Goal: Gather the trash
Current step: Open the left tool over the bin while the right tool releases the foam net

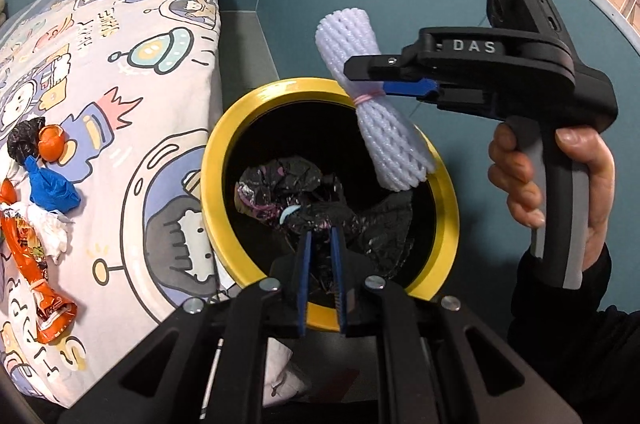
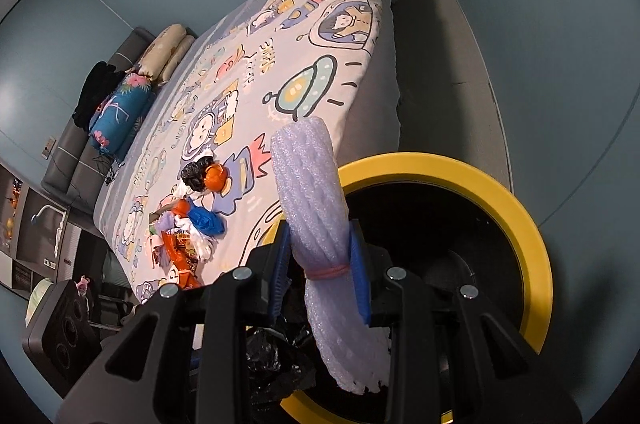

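Left wrist view close above yellow-rimmed bin (image 1: 218, 160), right wrist view lower beside it, both sharing bed (image 2: 320, 36)

Open bin mouth (image 1: 224, 160), crumpled black bags (image 1: 304, 200) low inside.

The foam net (image 1: 374, 104) is soft white ribbed mesh, matt, cinched by a pink rubber band (image 1: 365, 99). Bin (image 1: 224, 160) rim is smooth yellow plastic, slightly glossy. Black bag (image 1: 320, 212) inside is crinkly, shiny film. Gripper (image 1: 322, 264) bodies look like matt black plastic with blue ridged pads (image 2: 358, 276) and shiny metal bolts. Sheet (image 1: 160, 96) is printed matt cloth; the orange wrapper (image 1: 44, 288) is glossy foil.
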A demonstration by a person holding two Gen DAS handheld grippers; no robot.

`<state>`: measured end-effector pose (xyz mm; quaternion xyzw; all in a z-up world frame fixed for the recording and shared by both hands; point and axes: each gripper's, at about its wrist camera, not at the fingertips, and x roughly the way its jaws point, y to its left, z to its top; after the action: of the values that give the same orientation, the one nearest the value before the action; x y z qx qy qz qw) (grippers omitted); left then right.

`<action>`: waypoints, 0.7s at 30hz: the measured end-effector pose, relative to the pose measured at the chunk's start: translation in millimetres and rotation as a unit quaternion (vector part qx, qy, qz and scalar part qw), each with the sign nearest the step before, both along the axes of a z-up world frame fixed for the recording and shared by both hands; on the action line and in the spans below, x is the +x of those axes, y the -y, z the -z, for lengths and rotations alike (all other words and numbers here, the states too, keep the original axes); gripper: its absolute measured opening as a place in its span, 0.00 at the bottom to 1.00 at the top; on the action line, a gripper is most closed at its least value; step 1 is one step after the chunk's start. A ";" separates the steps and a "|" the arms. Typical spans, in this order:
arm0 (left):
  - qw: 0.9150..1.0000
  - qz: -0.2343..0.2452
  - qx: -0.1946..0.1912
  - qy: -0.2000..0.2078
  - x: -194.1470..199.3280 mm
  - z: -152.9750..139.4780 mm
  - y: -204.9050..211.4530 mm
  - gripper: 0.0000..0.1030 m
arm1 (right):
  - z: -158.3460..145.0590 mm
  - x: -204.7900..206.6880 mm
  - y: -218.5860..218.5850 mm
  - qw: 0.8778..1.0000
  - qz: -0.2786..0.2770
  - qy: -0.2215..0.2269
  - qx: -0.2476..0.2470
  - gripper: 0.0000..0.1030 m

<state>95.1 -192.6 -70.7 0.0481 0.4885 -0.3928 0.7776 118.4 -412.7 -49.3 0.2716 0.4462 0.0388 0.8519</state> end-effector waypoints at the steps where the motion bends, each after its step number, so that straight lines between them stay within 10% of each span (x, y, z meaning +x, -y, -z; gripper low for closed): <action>1: 1.000 0.000 0.000 0.001 -0.2 -0.3 0.1 0.08 | 0.6 -0.2 0.3 1.000 0.001 -0.001 0.000 0.28; 6: 1.000 0.002 -0.005 0.004 -4.3 -4.2 -0.9 0.10 | -0.5 -1.7 1.3 1.000 0.007 -0.001 0.008 0.31; 10: 1.000 -0.004 -0.006 0.013 -6.9 -8.7 -4.5 0.39 | -0.1 -1.3 7.3 1.000 0.016 0.000 0.015 0.37; 21: 0.999 -0.043 -0.012 0.020 3.1 -16.5 -31.4 0.51 | -10.8 -5.4 11.8 0.999 0.025 0.022 0.007 0.46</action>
<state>98.2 -161.3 -54.2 0.0253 0.4701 -0.3636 0.8038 113.0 -424.5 -38.4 0.2880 0.4200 0.0265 0.8602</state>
